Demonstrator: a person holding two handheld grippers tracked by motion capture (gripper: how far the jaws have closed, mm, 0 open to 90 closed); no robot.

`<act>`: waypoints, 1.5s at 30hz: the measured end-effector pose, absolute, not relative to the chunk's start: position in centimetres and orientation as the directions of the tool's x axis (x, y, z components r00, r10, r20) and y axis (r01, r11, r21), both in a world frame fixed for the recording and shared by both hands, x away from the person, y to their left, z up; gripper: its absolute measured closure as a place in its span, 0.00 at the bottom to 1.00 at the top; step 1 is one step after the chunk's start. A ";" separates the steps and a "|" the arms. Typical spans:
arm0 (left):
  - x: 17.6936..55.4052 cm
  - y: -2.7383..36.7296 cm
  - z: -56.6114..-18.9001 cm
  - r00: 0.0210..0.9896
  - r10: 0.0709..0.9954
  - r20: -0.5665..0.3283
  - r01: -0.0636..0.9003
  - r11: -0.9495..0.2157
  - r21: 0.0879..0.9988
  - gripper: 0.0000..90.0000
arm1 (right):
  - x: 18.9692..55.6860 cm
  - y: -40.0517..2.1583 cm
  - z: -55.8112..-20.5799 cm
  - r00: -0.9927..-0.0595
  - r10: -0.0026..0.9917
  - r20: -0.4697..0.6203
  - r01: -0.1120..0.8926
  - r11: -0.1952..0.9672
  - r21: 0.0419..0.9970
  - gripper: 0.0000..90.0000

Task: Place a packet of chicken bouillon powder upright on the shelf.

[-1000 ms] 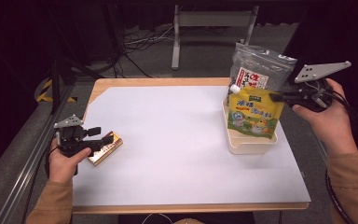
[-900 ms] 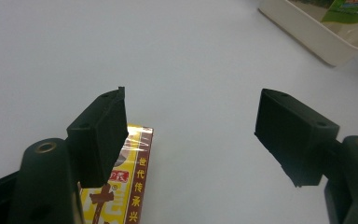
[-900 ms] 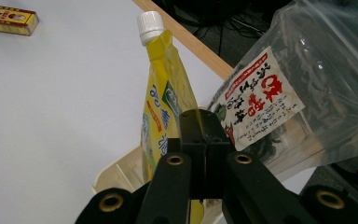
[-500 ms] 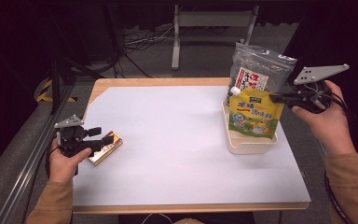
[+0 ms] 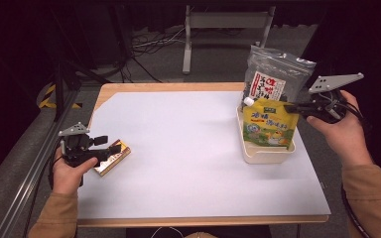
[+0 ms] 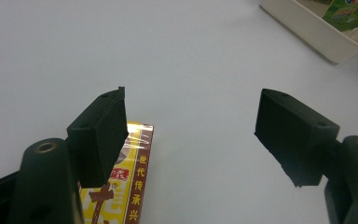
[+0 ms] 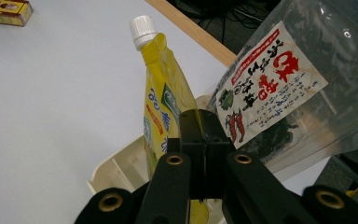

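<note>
White sheet covers the wooden table; lower left, left gripper gapes over a yellow-and-maroon box; mid right, right gripper pinches the yellow spouted pouch standing in a cream tray; dark floor, cables beyond.

A matt white sheet covers the pale wooden tabletop. The yellow spout pouch is glossy film with a ribbed white plastic cap, and behind it the clear plastic bag shines around a paper-like label. The small box at near left wears glossy cellophane; the cream tray looks smooth plastic, and the gripper pads matt black.
</note>
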State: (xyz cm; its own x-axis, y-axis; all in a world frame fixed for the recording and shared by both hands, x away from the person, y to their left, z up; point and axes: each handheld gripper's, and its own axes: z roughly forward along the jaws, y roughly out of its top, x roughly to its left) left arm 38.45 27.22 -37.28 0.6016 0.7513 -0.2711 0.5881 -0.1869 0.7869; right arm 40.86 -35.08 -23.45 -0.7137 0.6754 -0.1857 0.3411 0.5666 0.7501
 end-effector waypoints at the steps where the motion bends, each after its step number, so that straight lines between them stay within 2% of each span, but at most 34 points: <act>1: 38.5 27.2 -37.3 0.602 0.751 -0.271 0.588 -0.187 0.787 0.29 | 40.9 -35.1 -23.4 -0.714 0.675 -0.186 0.341 0.567 0.750 1.00; 38: 38.6 26.9 -37.4 0.604 0.748 -0.275 0.596 -0.195 0.779 0.28 | 40.7 -37.0 -25.8 -0.680 0.721 -0.135 0.411 0.527 0.744 0.98; 42: 38.7 26.8 -37.4 0.603 0.750 -0.272 0.596 -0.196 0.779 0.28 | 40.7 -36.7 -25.8 -0.679 0.721 -0.140 0.413 0.532 0.739 0.96; 45: 38.7 26.8 -37.3 0.595 0.760 -0.262 0.596 -0.199 0.778 0.26 | 40.6 -36.6 -25.7 -0.680 0.718 -0.150 0.410 0.542 0.734 0.92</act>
